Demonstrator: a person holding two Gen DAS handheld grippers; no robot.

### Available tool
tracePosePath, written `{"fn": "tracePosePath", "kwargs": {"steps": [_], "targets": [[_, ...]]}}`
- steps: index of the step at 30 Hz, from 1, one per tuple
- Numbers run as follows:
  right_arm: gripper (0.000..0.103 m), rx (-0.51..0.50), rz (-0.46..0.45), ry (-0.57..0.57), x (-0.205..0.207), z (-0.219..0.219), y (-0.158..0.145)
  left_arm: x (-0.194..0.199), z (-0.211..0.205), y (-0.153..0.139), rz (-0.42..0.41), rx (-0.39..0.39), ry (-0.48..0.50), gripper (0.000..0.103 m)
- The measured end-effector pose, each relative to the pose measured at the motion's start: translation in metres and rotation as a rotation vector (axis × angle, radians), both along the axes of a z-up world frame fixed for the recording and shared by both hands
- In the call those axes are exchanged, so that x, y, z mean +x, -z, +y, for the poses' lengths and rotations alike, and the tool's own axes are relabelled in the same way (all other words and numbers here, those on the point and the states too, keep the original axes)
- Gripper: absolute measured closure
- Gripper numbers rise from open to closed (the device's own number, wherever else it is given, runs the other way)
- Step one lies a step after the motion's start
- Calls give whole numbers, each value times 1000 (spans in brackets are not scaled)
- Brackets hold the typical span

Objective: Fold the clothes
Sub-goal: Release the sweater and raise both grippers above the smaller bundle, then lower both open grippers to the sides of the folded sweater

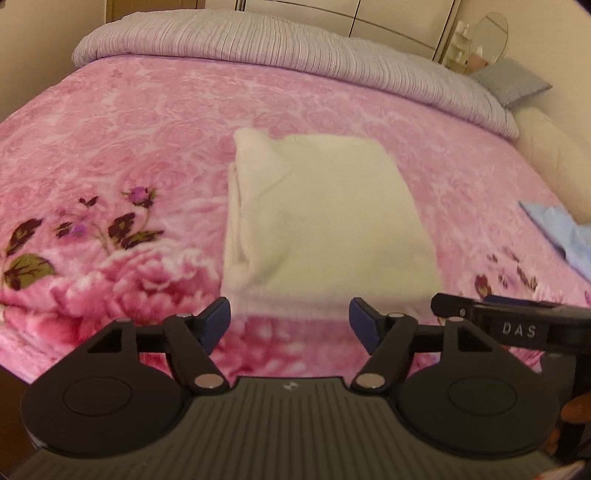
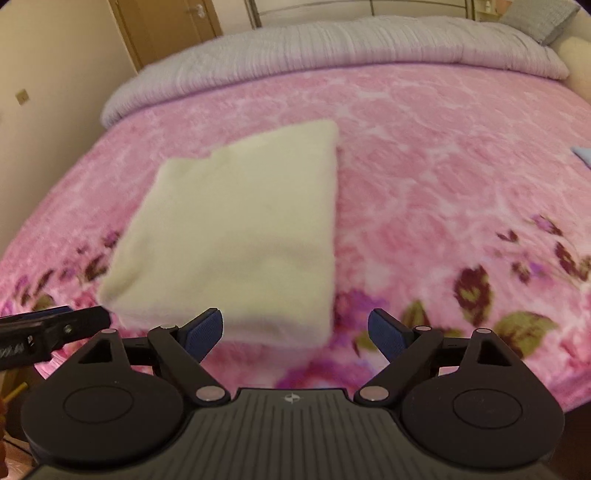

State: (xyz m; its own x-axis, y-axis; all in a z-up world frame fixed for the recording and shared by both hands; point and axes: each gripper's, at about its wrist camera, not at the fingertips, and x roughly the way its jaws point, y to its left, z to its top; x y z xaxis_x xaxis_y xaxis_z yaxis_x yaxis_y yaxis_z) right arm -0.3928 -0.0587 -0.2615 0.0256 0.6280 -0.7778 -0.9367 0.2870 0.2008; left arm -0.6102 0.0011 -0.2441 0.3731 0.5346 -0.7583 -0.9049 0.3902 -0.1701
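Observation:
A cream folded garment (image 1: 325,218) lies flat on the pink floral blanket (image 1: 129,147), with layered folds along its left side. It also shows in the right wrist view (image 2: 240,236). My left gripper (image 1: 290,323) is open and empty, just short of the garment's near edge. My right gripper (image 2: 295,332) is open and empty, near the garment's near right corner. The right gripper's finger shows at the right of the left wrist view (image 1: 517,325). The left gripper's finger shows at the left of the right wrist view (image 2: 51,328).
A light blue cloth (image 1: 565,232) lies at the bed's right edge. A grey ribbed duvet (image 1: 258,40) is bunched along the far side, with a grey pillow (image 1: 513,81) at the far right. Walls and a door (image 2: 166,29) stand beyond.

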Motion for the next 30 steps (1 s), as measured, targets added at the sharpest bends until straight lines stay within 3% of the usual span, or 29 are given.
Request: {"fn": "tracePosePath", "kwargs": {"steps": [9,30], "targets": [[15,-3,-16,6,-1,-21,-12,10,-26,-15,108,51,-40,23],[15,17,-30,-56,-24,-44,-26,-4,-72,-40,158,143,-125,12]]}}
